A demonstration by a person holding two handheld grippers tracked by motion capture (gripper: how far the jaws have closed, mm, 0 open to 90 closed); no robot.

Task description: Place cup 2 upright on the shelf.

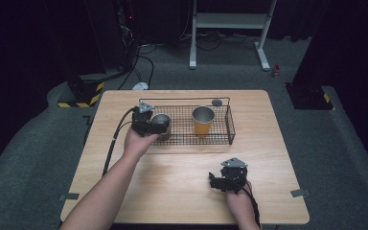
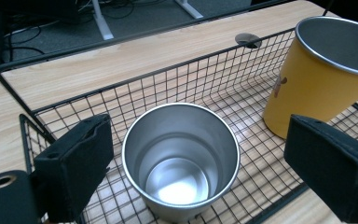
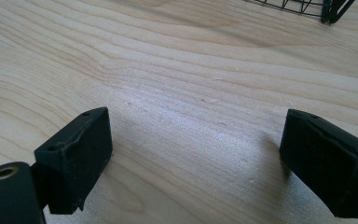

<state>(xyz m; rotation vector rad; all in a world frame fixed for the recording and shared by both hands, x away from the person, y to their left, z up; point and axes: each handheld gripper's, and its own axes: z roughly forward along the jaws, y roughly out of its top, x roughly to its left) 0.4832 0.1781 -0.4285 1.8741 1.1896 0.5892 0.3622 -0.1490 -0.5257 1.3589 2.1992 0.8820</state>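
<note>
Left gripper (image 2: 196, 163) spread, pads clear of the steel cup (image 2: 181, 161) standing in the wire basket (image 2: 65, 109) beside the yellow cup (image 2: 321, 74) — right gripper (image 3: 196, 163) spread over bare table (image 3: 177, 70).

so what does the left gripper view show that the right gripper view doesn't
Left gripper view alone: a silver cup standing upright in a black wire basket, between the open jaws of the left hand-held gripper with neither pad touching it, and a yellow cup in the same basket beside it.

Right gripper view alone: the open jaws of the right hand-held gripper over bare wood, nothing between them.

Both: the light wooden table, two black jaws set wide apart, and some of the basket; the right gripper view catches just a corner of it.
</note>
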